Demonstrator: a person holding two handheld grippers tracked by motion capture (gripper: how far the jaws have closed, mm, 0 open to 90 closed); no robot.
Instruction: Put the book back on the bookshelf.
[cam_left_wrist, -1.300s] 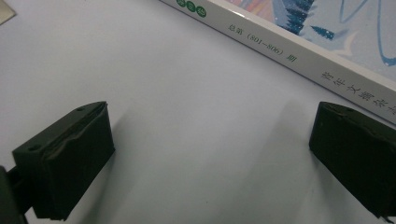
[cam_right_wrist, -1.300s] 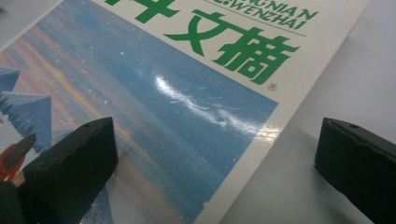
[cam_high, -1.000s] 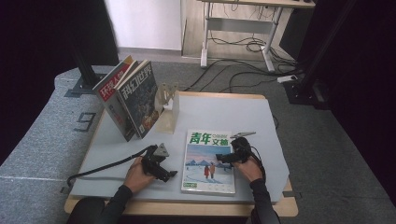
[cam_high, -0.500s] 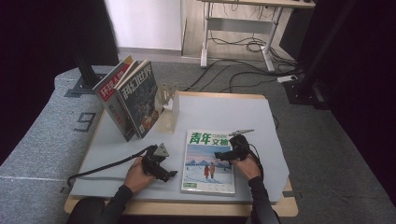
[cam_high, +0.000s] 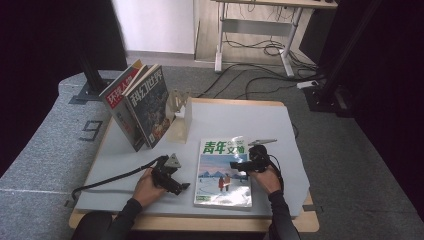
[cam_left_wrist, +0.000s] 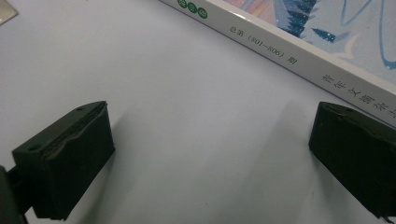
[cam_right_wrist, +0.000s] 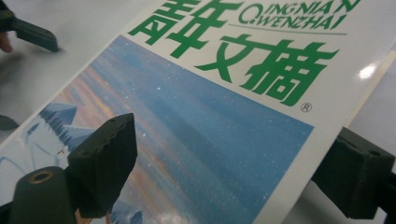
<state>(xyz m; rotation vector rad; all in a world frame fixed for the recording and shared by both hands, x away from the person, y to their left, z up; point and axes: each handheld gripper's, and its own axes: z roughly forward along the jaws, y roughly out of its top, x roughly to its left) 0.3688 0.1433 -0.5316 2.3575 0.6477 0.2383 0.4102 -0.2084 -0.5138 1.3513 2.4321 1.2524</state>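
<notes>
While the magazine (cam_high: 223, 175) lies flat at the desk's (cam_high: 280, 125) near edge, right gripper (cam_high: 239, 165) straddles its right edge, jaws apart, just been closing; left gripper (cam_high: 183, 187) gapes beside its spine.

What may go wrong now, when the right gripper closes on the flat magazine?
The right gripper, whose jaws have just been closing, straddles the magazine at its edge, one jaw over the cover; it may pinch only the cover and bend it. The glossy magazine might also slide on the table toward the open left gripper.
</notes>
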